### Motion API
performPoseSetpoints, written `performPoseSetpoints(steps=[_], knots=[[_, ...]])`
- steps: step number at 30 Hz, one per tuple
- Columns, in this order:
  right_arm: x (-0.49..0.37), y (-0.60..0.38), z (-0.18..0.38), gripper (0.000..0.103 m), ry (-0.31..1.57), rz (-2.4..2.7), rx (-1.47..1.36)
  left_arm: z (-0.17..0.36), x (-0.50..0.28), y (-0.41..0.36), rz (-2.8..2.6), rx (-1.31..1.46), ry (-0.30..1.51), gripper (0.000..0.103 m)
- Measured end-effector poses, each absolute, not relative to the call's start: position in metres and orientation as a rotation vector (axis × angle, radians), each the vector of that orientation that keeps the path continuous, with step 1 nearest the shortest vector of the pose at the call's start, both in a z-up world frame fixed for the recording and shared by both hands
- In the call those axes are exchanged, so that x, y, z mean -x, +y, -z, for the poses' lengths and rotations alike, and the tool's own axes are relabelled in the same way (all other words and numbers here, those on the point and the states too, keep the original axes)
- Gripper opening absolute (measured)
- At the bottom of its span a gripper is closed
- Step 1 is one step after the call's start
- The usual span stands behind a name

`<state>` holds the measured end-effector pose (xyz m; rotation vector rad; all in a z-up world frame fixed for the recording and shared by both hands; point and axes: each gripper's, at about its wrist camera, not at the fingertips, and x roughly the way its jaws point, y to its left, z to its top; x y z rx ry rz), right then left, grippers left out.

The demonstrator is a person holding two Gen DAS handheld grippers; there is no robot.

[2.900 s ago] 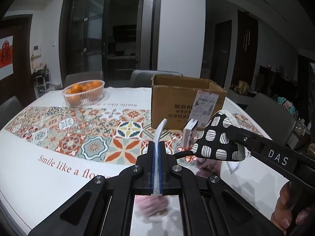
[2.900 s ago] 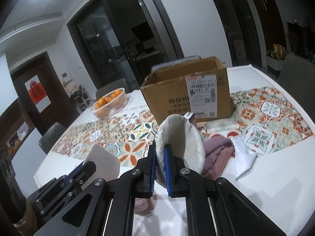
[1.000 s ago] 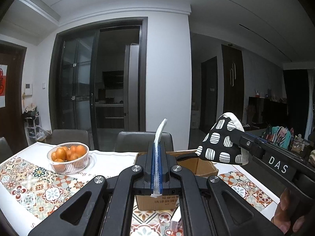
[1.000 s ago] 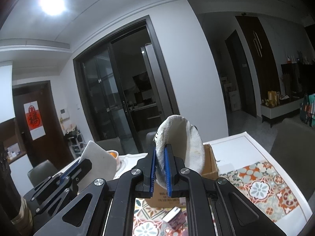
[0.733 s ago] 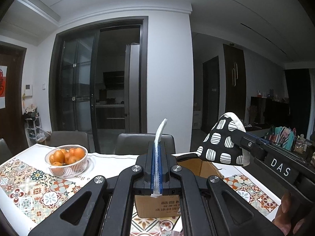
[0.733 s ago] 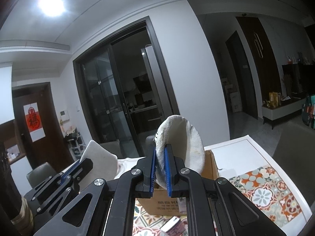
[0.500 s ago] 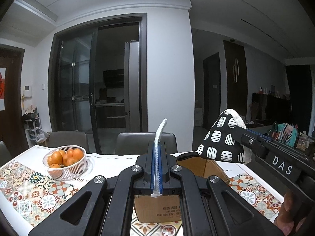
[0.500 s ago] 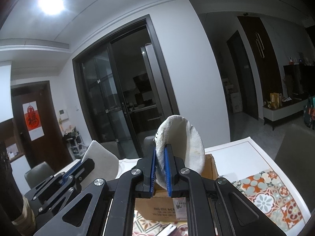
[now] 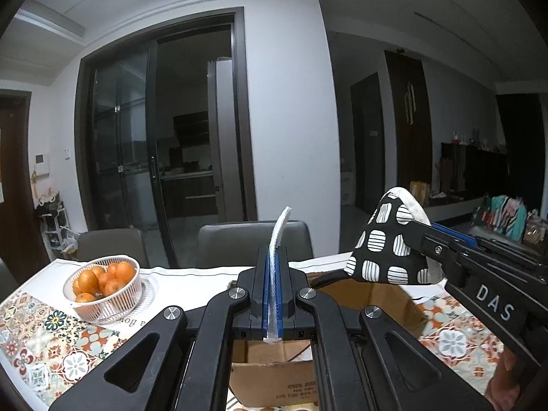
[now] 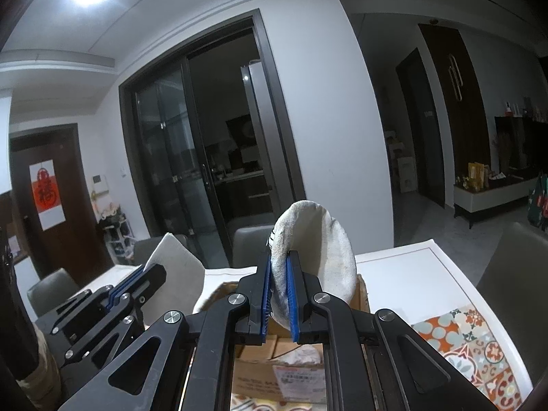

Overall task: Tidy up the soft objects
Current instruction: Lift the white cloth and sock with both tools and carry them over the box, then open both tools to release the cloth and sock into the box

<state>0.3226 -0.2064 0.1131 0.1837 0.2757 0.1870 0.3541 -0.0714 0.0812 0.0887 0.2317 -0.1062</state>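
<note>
My left gripper (image 9: 272,294) is shut on a thin white cloth (image 9: 279,236) seen edge-on; the same cloth shows in the right wrist view (image 10: 174,274). My right gripper (image 10: 279,294) is shut on a padded mitt, white inside (image 10: 318,250) and black with white striped spots outside (image 9: 387,250). Both are held in the air above an open cardboard box (image 9: 373,303), which also shows in the right wrist view (image 10: 294,349).
A white basket of oranges (image 9: 102,286) stands at the left on the tiled-pattern tablecloth (image 9: 51,335). Grey chairs (image 9: 236,239) stand behind the table. The table's right edge (image 10: 479,294) runs beside another chair.
Both grippers have risen from table height and come forward over the box, each still holding its cloth. The pink towel on the table has dropped out of view.
</note>
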Motion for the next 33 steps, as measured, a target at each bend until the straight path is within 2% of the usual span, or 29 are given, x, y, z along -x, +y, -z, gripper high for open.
performPoseSetpoints(steps=[23, 25, 27, 29, 30, 31, 33], knots=[[-0.399, -0.216, -0.045, 0.011, 0.577, -0.178, -0.202, -0.021, -0.421, -0.083, 0.175, -0.121, 0.492, 0.006], [-0.401, -0.218, -0.04, 0.012, 0.587, -0.17, -0.208, -0.017, -0.423, -0.083, 0.177, -0.125, 0.508, 0.01], [-0.404, -0.22, -0.038, 0.014, 0.602, -0.162, -0.213, -0.017, -0.425, -0.081, 0.18, -0.119, 0.512, 0.024], [-0.403, -0.221, -0.038, 0.021, 0.606, -0.158, -0.213, -0.019, -0.424, -0.079, 0.181, -0.113, 0.506, 0.033], [-0.403, -0.222, -0.039, 0.033, 0.604, -0.152, -0.212, -0.02, -0.423, -0.078, 0.179, -0.113, 0.499, 0.034], [-0.402, -0.223, -0.04, 0.038, 0.598, -0.148, -0.212, -0.022, -0.422, -0.078, 0.172, -0.115, 0.492, 0.034], [-0.401, -0.222, -0.043, 0.038, 0.59, -0.133, -0.205, -0.025, -0.419, -0.076, 0.171, -0.113, 0.485, 0.035]])
